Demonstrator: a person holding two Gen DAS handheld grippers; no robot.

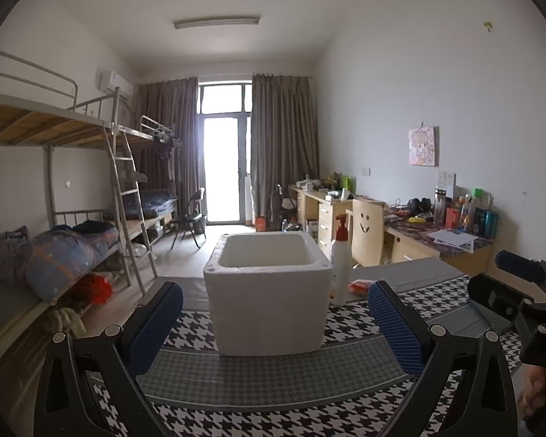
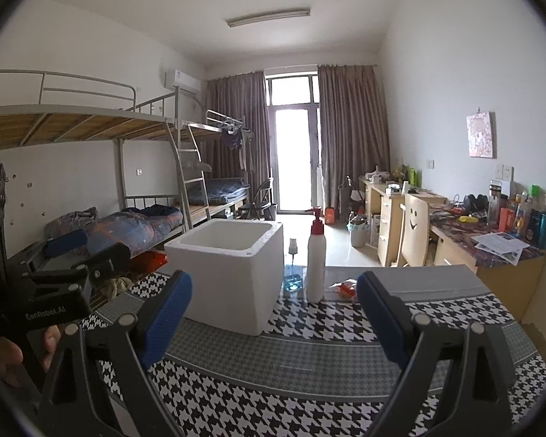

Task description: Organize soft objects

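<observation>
Open white foam box [image 1: 267, 304] upright on tablecloth [image 1: 273, 382]

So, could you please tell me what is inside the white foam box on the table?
The foam box stands open-topped. Only the upper parts of its bare white inner walls show in either view, with nothing against them. Its front wall hides the floor, so anything lying low inside cannot be seen.

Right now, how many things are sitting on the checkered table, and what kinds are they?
White foam box: 1
White pump bottle with red top: 1
Small clear spray bottle, blue liquid: 1
Orange-red packet: 1
Total: 4
</observation>
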